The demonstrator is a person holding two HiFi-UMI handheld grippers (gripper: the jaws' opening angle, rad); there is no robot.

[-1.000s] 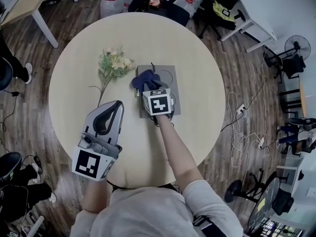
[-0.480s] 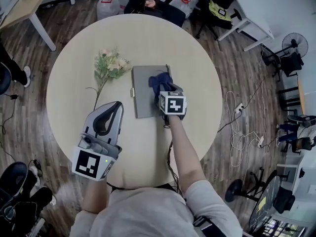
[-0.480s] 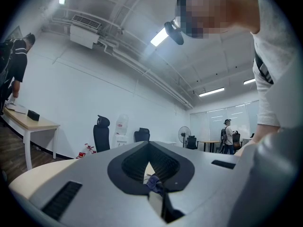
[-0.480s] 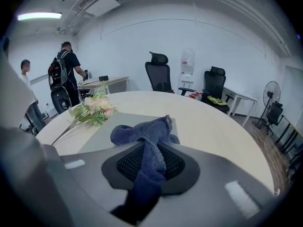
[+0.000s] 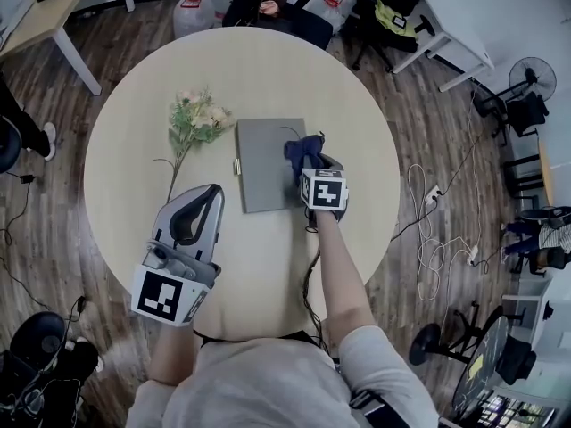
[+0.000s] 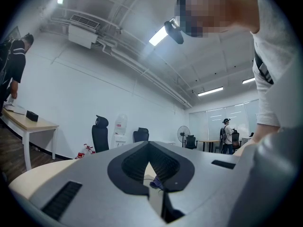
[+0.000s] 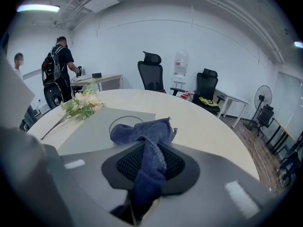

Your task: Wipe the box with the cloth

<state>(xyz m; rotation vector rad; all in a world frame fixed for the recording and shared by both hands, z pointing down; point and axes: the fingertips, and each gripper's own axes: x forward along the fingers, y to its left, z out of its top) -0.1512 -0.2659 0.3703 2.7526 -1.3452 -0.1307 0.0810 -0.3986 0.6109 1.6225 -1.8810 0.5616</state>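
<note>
A crumpled blue terry cloth (image 5: pixel 302 146) is clenched by the right gripper (image 5: pixel 310 160) at the flat grey rectangular box's (image 5: pixel 263 163) right edge; the left gripper (image 5: pixel 209 191) is held closed (jaws empty).

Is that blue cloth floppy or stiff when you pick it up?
Probably floppy: the blue cloth sags in soft folds over the right gripper. Likely light, since one pinched bunch carries all of it. It would probably drag along the grey box rather than roll.
</note>
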